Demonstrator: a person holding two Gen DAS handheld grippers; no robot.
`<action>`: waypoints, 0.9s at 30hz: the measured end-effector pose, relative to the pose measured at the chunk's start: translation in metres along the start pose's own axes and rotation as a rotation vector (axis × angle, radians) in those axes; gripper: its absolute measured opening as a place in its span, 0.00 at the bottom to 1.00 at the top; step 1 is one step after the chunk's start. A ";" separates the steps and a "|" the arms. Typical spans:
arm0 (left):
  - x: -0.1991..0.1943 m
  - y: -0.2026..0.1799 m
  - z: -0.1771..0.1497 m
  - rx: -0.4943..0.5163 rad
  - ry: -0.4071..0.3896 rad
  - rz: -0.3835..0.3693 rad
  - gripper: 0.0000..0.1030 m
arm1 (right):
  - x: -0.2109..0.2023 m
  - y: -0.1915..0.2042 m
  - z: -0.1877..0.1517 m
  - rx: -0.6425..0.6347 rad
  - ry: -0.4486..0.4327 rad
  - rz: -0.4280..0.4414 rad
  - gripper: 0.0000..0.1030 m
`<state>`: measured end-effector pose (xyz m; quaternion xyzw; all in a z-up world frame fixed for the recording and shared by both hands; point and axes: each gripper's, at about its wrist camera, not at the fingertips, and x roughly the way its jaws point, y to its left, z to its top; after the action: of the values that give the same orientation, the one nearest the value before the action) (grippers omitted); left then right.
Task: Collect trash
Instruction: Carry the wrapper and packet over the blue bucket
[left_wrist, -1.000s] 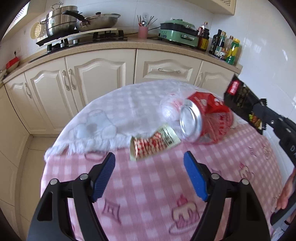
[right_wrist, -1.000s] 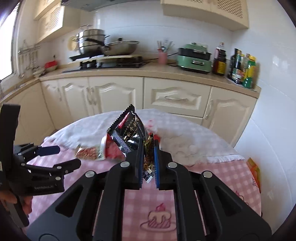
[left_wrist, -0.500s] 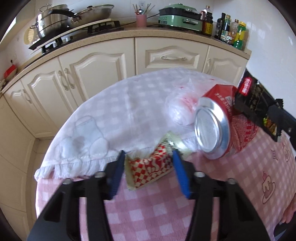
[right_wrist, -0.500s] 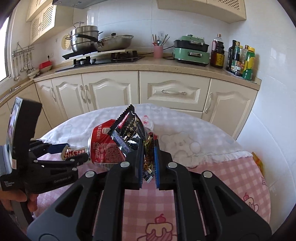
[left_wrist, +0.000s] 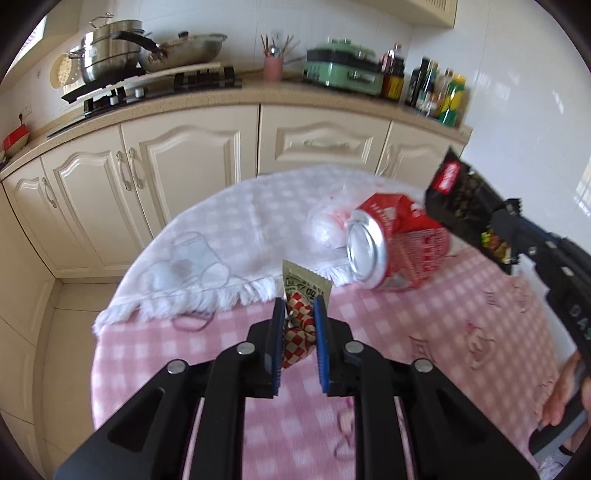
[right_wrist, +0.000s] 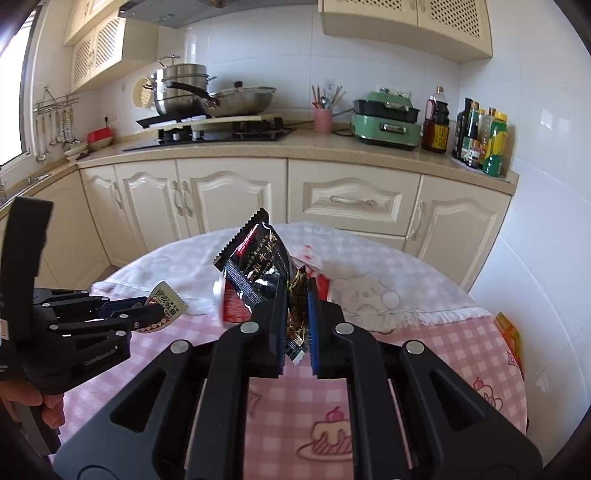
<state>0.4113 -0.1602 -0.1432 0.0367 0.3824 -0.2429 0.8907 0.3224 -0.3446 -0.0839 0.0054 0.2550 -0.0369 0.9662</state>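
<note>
My left gripper (left_wrist: 300, 306) is shut on a red-checked snack wrapper (left_wrist: 302, 312) and holds it just above the pink tablecloth; it also shows in the right wrist view (right_wrist: 166, 304). My right gripper (right_wrist: 297, 295) is shut on a black snack bag (right_wrist: 258, 269), which shows in the left wrist view (left_wrist: 463, 199) at the right. A crushed red soda can (left_wrist: 384, 247) lies on its side on the table, with a crumpled clear plastic bag (left_wrist: 327, 225) behind it.
The round table carries a white towel (left_wrist: 221, 240) over a pink checked cloth (left_wrist: 424, 332). A yellow-orange packet (right_wrist: 511, 332) lies at the table's right edge. Cream cabinets (right_wrist: 236, 195) and a counter with pots, a green cooker and bottles stand behind.
My left gripper moved forward over the red-checked wrapper, closed on it and lifted it upright. My right gripper kept holding the black bag.
</note>
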 end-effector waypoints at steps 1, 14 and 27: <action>-0.011 0.004 -0.004 -0.011 -0.016 -0.004 0.14 | -0.004 0.005 0.001 -0.005 -0.004 0.005 0.09; -0.135 0.137 -0.093 -0.196 -0.129 0.152 0.14 | -0.028 0.184 -0.013 -0.113 0.026 0.292 0.09; -0.164 0.307 -0.226 -0.480 -0.022 0.370 0.14 | 0.023 0.386 -0.099 -0.228 0.256 0.535 0.09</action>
<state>0.3062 0.2327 -0.2253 -0.1086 0.4059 0.0203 0.9072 0.3223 0.0416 -0.1846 -0.0316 0.3666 0.2484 0.8961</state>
